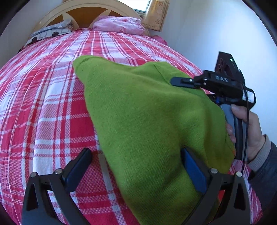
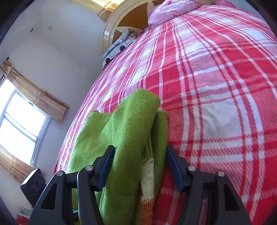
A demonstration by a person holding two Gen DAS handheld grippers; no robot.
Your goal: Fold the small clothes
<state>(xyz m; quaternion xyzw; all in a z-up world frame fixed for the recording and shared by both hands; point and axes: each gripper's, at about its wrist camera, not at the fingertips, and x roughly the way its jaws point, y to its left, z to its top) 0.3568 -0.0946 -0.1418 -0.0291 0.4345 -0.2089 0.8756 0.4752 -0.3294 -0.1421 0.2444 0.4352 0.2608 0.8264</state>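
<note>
Plaid bedspread [image 1: 43, 107] bears green garment [image 1: 138, 112]; both hand-held grippers gape around it.

the knitted garment [image 1: 142, 110] is bright lime green all over in the left wrist view; the right wrist view shows a cream band and an orange band [image 2: 147, 199] across part of it. the woven bedspread [image 1: 43, 103] is a red and white plaid with thin pink lines. the crumpled bedding at the head [image 1: 119, 24] is pale pink. the flat pillow [image 1: 50, 32] is grey-blue with white squares and black dots. the headboard [image 1: 86, 12] is cream with ochre panels. the curtain [image 2: 36, 93] is tan with a faint floral print. both grippers are black with blue pads [image 1: 195, 171].
</note>
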